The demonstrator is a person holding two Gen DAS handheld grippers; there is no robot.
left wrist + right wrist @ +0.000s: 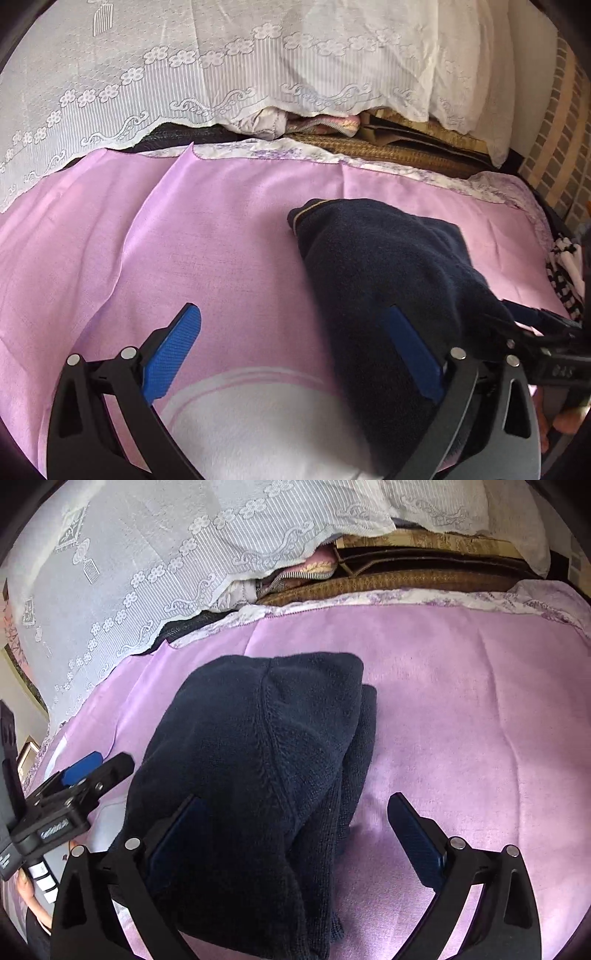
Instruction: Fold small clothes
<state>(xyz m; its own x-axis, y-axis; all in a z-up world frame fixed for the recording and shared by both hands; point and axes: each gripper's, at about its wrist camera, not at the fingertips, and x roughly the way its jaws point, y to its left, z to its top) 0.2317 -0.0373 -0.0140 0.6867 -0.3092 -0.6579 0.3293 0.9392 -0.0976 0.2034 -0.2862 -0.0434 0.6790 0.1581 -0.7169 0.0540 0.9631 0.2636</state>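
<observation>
The garment (258, 760) is dark navy knit, with a thin pale stripe at one hem. It lies on a plain lilac sheet (229, 236) with a white oval motif at the bed's near edge and a floral lavender-and-white border along the far edge. Behind hangs white lace (147, 74) patterned with flowers and scrolls. Each hand-held gripper (299, 354) is black with blue textured pads (173, 354).
</observation>
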